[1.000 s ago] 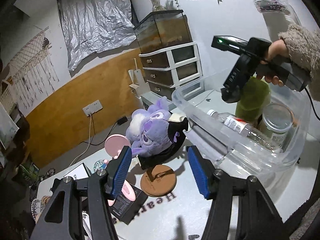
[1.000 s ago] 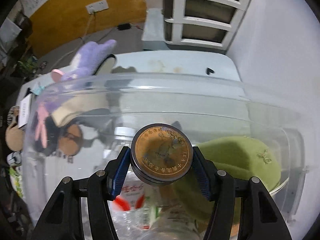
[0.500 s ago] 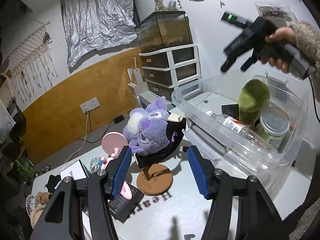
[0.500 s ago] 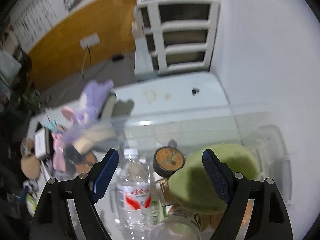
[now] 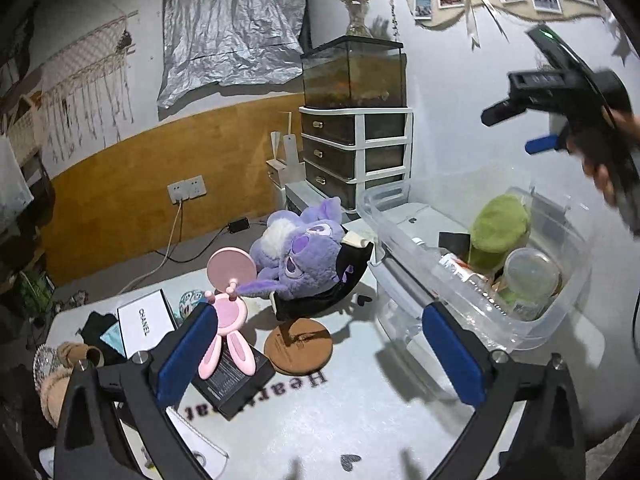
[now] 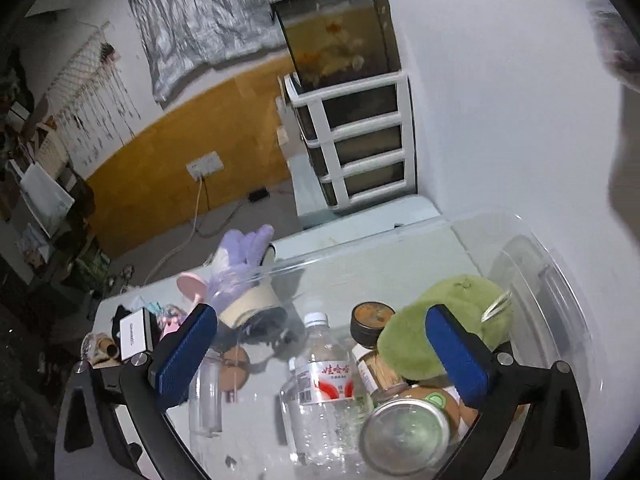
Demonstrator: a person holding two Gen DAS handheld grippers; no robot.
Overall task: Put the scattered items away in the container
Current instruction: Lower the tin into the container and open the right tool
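The clear plastic container (image 6: 560, 280) holds a green hat (image 6: 424, 328), a water bottle (image 6: 324, 380), a lidded jar (image 6: 404, 436) and a round brown tin (image 6: 372, 320). My right gripper (image 6: 320, 320) hovers above them, its jaws opening with nothing between them. Left of the container (image 5: 472, 308), a purple plush (image 5: 304, 256) lies on a black stand with a round brown base (image 5: 298, 346). A pink rabbit mirror (image 5: 230, 312) leans on a black box (image 5: 232, 380). My left gripper (image 5: 320, 320) is over the table in front of these, jaws opening and empty.
A white branded box (image 5: 146, 326), a small patterned ball (image 5: 192, 300) and a furry brown item (image 5: 60, 372) sit at the table's left. A white drawer unit (image 5: 360, 156) with a fish tank (image 5: 352, 72) on top stands behind the table by the wall.
The right gripper let go of the round tin, which now lies in the container, then rose clear with its jaws spread wide. The left jaws also widened.
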